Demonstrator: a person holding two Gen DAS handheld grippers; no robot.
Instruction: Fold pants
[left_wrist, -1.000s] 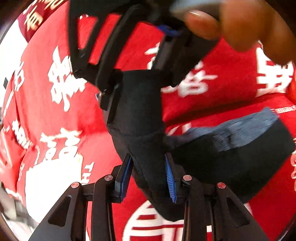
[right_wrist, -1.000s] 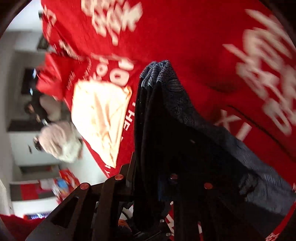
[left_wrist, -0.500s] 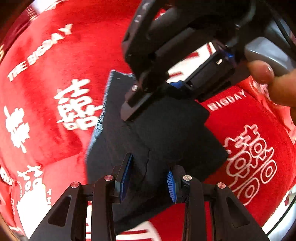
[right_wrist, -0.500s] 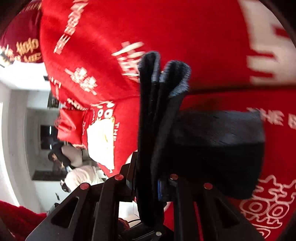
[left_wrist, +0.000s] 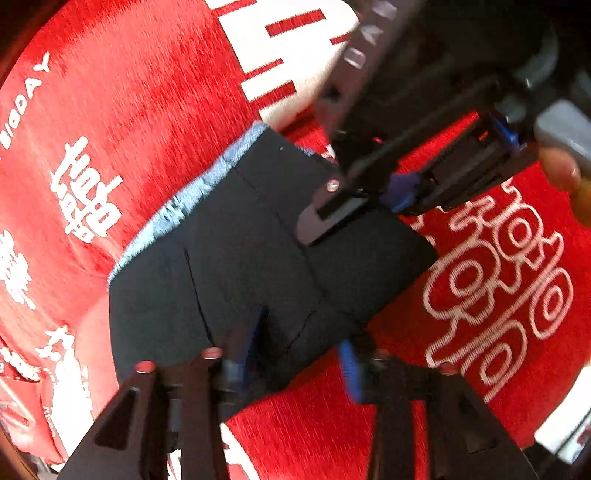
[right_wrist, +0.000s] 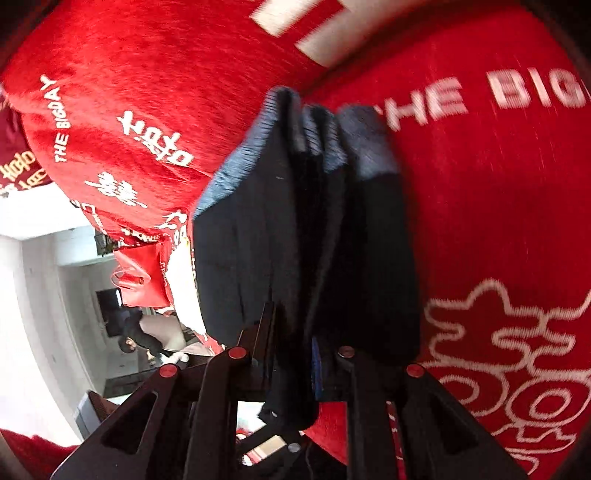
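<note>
The dark folded pants (left_wrist: 240, 266) with a pale blue hem lie in a flat stack on the red printed cloth (left_wrist: 147, 110). My left gripper (left_wrist: 299, 358) is at their near corner. Its jaws are opening, and the blue pads stand apart from the fabric that still lies between them. My right gripper (left_wrist: 362, 206) reaches in from the upper right and pinches the far edge. In the right wrist view the layered pants (right_wrist: 258, 229) stand edge-on in front of my right gripper (right_wrist: 306, 350), which is shut on them above the red cloth (right_wrist: 498, 221).
A person's fingertip (left_wrist: 561, 170) rests on the right gripper's handle. The red cloth carries white lettering and a large white patch (left_wrist: 295, 55). Its edge drops off at the left to a white room (right_wrist: 37, 258), where a person (right_wrist: 147, 332) crouches far off.
The pants hung bunched between both grippers a second ago; now they lie spread and folded on the red cloth. Both grippers have come down and turned. The left jaws have widened.
</note>
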